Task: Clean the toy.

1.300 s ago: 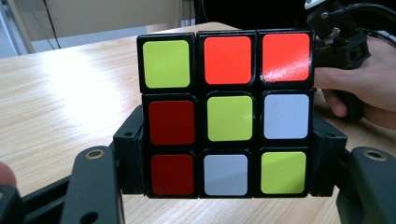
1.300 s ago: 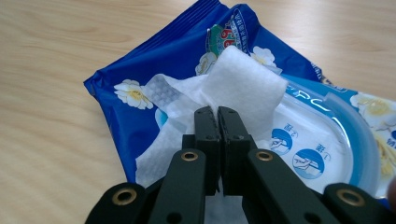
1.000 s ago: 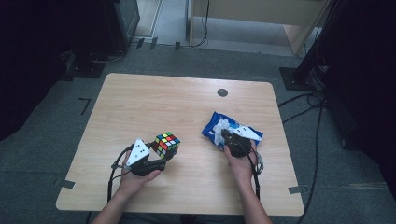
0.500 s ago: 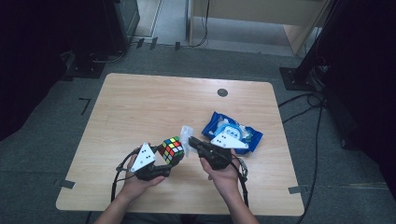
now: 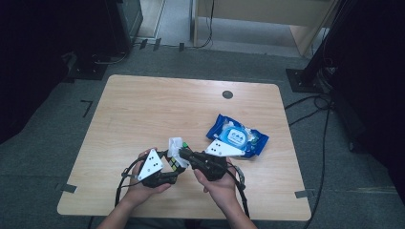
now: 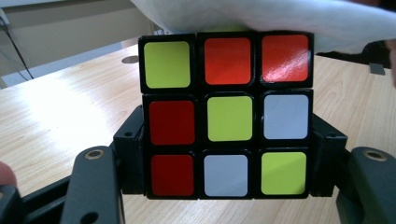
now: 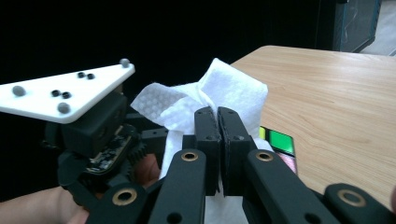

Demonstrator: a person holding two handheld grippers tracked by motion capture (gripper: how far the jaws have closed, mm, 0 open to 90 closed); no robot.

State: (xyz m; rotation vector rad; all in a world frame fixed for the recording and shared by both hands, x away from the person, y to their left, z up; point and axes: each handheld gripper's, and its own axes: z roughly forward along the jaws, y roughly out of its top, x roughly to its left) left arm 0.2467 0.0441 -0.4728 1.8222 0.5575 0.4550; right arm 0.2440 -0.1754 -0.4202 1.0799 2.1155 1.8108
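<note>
Pinching a white wet wipe [image 7: 219, 91], R gripper [image 5: 184, 153] is clamped on it and sits just right of the Rubik's cube [image 6: 226, 114]; wipe drapes over cube's top. L gripper [image 5: 168, 172] clenches the cube by its sides, near table [image 5: 143, 109] edge.

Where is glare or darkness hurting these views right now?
Left gripper view: a glare patch on the top-right red sticker of the multicoloured puzzle cube. Right gripper view: black background, white wet wipe brightly lit. High view: dim surroundings, pale wooden table evenly lit.
</note>
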